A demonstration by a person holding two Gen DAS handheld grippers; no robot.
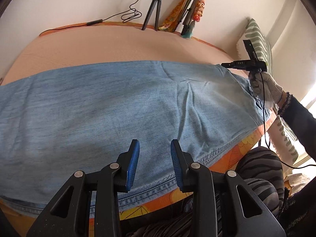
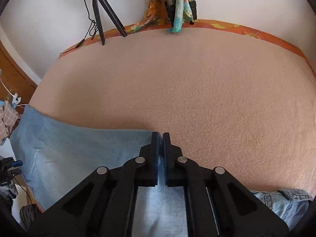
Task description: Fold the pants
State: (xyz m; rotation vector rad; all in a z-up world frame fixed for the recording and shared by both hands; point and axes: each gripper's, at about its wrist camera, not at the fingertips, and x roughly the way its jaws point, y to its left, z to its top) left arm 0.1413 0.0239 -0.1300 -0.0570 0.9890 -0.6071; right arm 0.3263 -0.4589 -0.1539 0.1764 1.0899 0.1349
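A: Left wrist view first: what lies on the peach-pink fleece blanket (image 1: 110, 45)?

B: Light blue denim pants (image 1: 110, 102), spread flat across the near half of that blanket, with a stitched seam running along the edge closest to the camera. Beyond the pants the blanket is bare up to the wall.

A: And the left gripper (image 1: 155, 164)?

B: Its blue-padded black jaws stand apart over the near seam of the pants, with nothing between the pads. Whether the tips touch the cloth I cannot tell.

A: The other one?

B: At the right end of the pants a hand in a white knit glove (image 1: 266, 88) holds the right gripper (image 2: 160, 138). In the right wrist view its jaws are closed together at the far edge of the denim; a sliver of fabric shows between the pads, but I cannot say for sure that it is pinched.

A: Anything at the far side of the blanket?

B: A small black tripod (image 2: 102, 13) stands at the blanket's far edge against the white wall, and beside it a second tripod draped with an orange patterned scarf (image 2: 156, 9).
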